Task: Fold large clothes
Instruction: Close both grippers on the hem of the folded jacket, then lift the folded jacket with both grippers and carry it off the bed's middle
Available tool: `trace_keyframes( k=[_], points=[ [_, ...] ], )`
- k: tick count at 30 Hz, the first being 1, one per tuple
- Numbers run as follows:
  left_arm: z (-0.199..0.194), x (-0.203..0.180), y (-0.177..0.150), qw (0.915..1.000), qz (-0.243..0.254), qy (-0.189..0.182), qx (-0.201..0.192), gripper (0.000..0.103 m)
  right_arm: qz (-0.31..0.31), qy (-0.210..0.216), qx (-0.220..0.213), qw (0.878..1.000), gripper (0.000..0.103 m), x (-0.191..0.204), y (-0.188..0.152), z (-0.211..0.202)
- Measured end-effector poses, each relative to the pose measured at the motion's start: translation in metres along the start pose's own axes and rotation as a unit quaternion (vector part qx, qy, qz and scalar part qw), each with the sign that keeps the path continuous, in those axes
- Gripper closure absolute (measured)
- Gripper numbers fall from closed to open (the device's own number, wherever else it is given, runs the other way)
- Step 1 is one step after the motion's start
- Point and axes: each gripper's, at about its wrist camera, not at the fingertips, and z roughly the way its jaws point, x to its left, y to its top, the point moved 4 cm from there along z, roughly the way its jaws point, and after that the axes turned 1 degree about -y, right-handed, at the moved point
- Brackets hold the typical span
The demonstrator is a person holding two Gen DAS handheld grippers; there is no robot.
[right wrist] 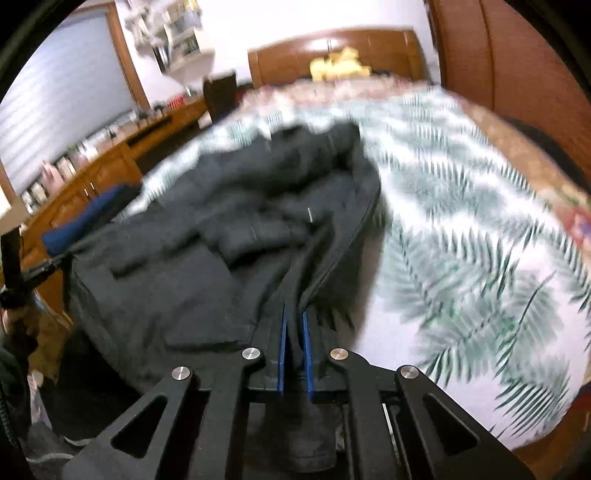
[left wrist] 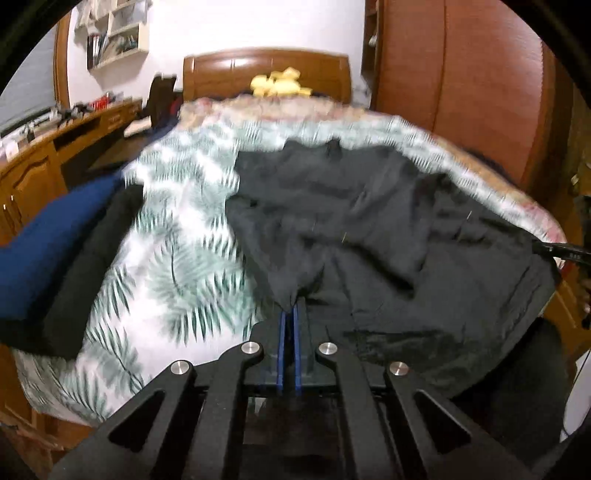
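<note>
A bed (left wrist: pixel 177 236) with a white, green-leaf sheet fills the middle. Its wooden headboard (left wrist: pixel 266 72) stands at 12 o'clock against a white wall (left wrist: pixel 221 26). A wooden wardrobe (left wrist: pixel 461 66) rises at 2 o'clock. A wooden desk (left wrist: pixel 44 158) runs along at 9 o'clock, with a white shelf (left wrist: pixel 114 33) above at 11 o'clock. From the right wrist, a window blind (right wrist: pixel 59 96) shows at 10 o'clock.
</note>
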Motion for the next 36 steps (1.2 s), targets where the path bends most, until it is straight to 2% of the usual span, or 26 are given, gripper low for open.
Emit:
trace_keyframes(
  k=[4, 10, 17, 23, 25, 30, 33, 36],
  points=[
    [-0.031, -0.016, 0.039, 0.9989, 0.025, -0.001, -0.039, 0.1, 0.001, 0.014, -0.064, 0.998, 0.097, 0.01, 0.039, -0.043],
    [-0.082, -0.028, 0.085, 0.9948, 0.034, -0.008, -0.096, 0.1, -0.02, 0.016, -0.117, 0.993, 0.097, 0.03, 0.075, -0.102],
    [-0.136, -0.024, 0.101, 0.9896, 0.028, -0.014, -0.141, 0.1, -0.018, 0.004, -0.185, 0.983, 0.097, 0.032, 0.075, -0.185],
    [-0.171, -0.032, 0.101, 0.9847, 0.036, -0.027, -0.168, 0.1, -0.026, -0.015, -0.207, 0.978, 0.097, 0.04, 0.051, -0.228],
    [-0.171, -0.03, 0.103, 0.9845, 0.034, -0.031, -0.169, 0.1, -0.032, -0.011, -0.207, 0.978, 0.097, 0.046, 0.042, -0.23],
    [-0.126, -0.016, 0.105, 0.99, 0.018, -0.02, -0.139, 0.1, -0.056, -0.021, -0.176, 0.983, 0.097, 0.043, 0.046, -0.179],
    [-0.078, -0.004, 0.111, 0.9933, 0.002, -0.025, -0.112, 0.1, -0.065, -0.027, -0.156, 0.985, 0.097, 0.04, 0.067, -0.138],
    [-0.041, 0.001, 0.125, 0.9941, -0.005, -0.019, -0.107, 0.1, -0.062, -0.043, -0.148, 0.986, 0.097, 0.033, 0.101, -0.103]
  ],
)
